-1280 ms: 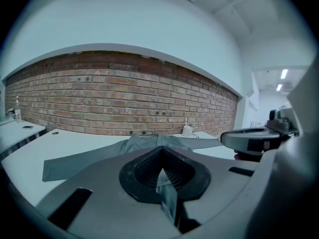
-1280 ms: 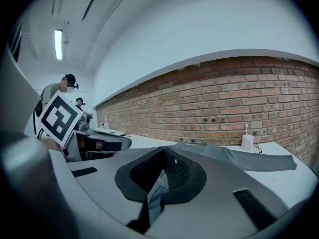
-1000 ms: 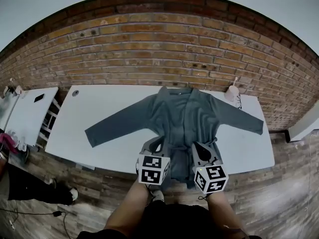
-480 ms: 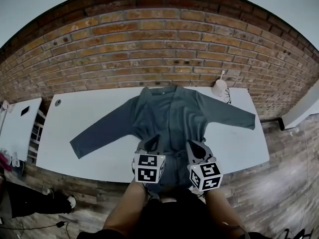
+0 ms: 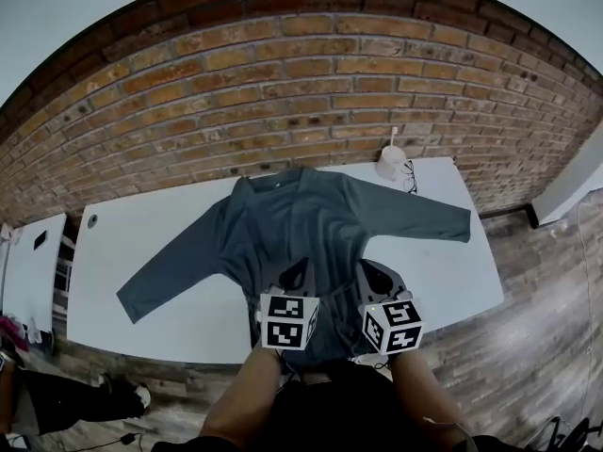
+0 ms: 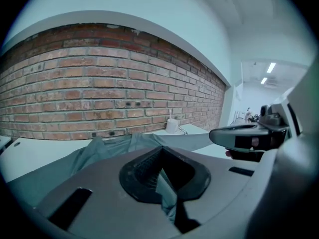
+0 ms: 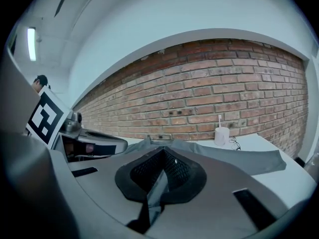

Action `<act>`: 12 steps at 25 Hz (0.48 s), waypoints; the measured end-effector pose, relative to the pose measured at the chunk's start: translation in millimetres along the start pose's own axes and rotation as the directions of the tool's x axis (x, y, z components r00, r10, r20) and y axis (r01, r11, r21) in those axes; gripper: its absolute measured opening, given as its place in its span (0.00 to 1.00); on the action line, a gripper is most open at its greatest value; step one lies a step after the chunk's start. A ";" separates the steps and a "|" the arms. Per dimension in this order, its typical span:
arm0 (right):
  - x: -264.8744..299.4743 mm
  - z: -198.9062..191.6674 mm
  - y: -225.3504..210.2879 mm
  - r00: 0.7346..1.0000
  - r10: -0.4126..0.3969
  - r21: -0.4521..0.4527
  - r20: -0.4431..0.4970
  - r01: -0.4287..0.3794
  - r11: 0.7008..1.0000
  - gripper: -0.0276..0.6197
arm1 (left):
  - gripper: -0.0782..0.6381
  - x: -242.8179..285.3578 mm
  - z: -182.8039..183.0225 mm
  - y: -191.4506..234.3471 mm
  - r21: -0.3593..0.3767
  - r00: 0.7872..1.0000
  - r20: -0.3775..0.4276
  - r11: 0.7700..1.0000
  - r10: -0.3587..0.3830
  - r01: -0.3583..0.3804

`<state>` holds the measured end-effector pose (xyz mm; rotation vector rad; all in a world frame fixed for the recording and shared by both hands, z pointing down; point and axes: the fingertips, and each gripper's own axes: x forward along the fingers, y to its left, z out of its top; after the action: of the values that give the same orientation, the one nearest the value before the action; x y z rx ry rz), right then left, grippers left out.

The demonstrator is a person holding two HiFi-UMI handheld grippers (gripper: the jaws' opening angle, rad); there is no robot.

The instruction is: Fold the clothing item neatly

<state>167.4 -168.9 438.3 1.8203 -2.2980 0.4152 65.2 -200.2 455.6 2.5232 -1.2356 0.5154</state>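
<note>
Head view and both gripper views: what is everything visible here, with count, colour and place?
brick wall: one, red-brown, at the back
long table: one, white, against the wall
smaller table: one, white, far left
long-sleeved fabric garment: one, grey-green, spread on the long table, sleeves out
cup: one, white, long table's far right corner
plank floor: brown, around the tables
left claw: one, grey, shut on the garment's near hem
right claw: one, grey, shut on the near hem too
person's forearms: two, bare, bottom edge
</note>
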 end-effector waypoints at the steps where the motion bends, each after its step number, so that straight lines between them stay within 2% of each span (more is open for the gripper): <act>1: -1.1 -0.6 -11.5 1.000 -0.016 0.007 -0.001 0.016 1.000 0.03 | 0.09 7.6 1.7 -6.6 0.000 1.000 -0.002 1.000 -0.011 0.011; 7: -19.6 -10.1 -94.3 0.989 -0.143 0.040 -0.018 0.144 0.989 0.03 | 0.09 58.5 10.1 -53.2 -0.019 0.995 -0.021 0.995 -0.098 0.097; 12: -44.2 -20.5 -186.7 0.950 -0.310 0.048 -0.044 0.312 0.949 0.03 | 0.09 99.2 21.4 -101.1 0.023 0.987 -0.028 0.987 -0.158 0.159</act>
<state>358.5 -161.0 463.6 2.1361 -1.9445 0.4580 206.6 -218.1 469.8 2.5991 -1.0141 0.5273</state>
